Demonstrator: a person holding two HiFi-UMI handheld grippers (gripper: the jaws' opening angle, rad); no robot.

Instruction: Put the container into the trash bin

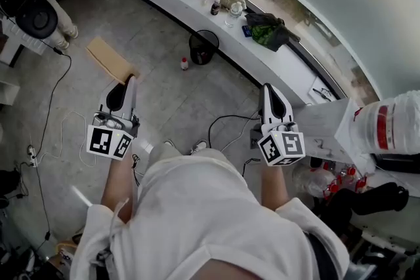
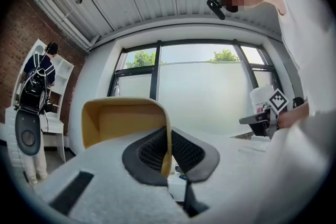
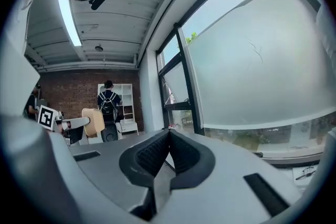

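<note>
A flat tan container point(image 1: 111, 60) hangs over the grey floor, and my left gripper point(image 1: 131, 80) is shut on its near rim. In the left gripper view the container point(image 2: 123, 118) stands open-side toward the camera, with its right wall pinched at my left gripper point(image 2: 168, 157). The black mesh trash bin point(image 1: 203, 47) stands on the floor by the window ledge, ahead and to the right of the container. My right gripper point(image 1: 268, 90) is held level with the left one; in its own view the right gripper point(image 3: 169, 139) is shut with nothing between the pads.
A small bottle point(image 1: 184, 63) stands on the floor left of the bin. The white ledge point(image 1: 197, 6) carries bottles and a green bag point(image 1: 269, 29). Cables point(image 1: 52, 101) cross the floor. At the right, a table holds a large clear jug point(image 1: 390, 124). A person with a backpack point(image 3: 108, 97) stands by shelves.
</note>
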